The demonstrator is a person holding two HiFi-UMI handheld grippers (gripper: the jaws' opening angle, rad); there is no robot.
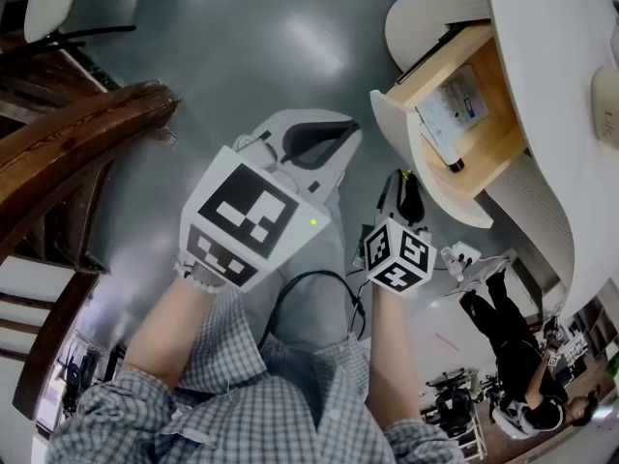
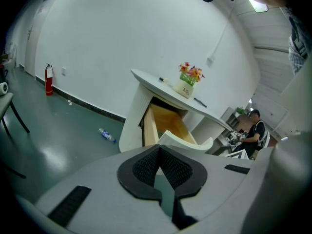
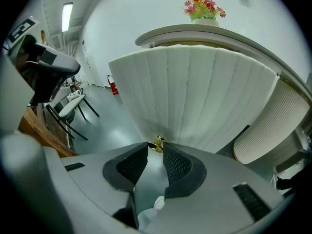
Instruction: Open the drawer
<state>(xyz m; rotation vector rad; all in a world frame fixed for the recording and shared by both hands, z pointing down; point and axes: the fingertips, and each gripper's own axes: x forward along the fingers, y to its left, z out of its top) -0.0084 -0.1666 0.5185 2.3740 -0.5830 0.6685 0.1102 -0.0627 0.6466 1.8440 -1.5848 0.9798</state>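
The white curved desk (image 1: 551,95) has its drawer (image 1: 440,66) pulled out, wooden inside showing, with papers (image 1: 455,109) in it. In the right gripper view the fluted white drawer front (image 3: 195,96) fills the frame, and a small brass knob (image 3: 156,144) sits between the tips of my right gripper (image 3: 156,148), which is shut on it. In the head view the right gripper (image 1: 404,187) points at the lower edge of the drawer front. My left gripper (image 1: 329,135) hangs beside it over the floor, shut and holding nothing, its tips (image 2: 159,148) touching.
A flower pot (image 2: 187,82) stands on the desk top. On the grey floor lies a plastic bottle (image 2: 107,135). A dark wooden bench (image 1: 77,143) is at the left, with chairs (image 3: 73,106) near it. A person (image 1: 517,356) in black is at the lower right.
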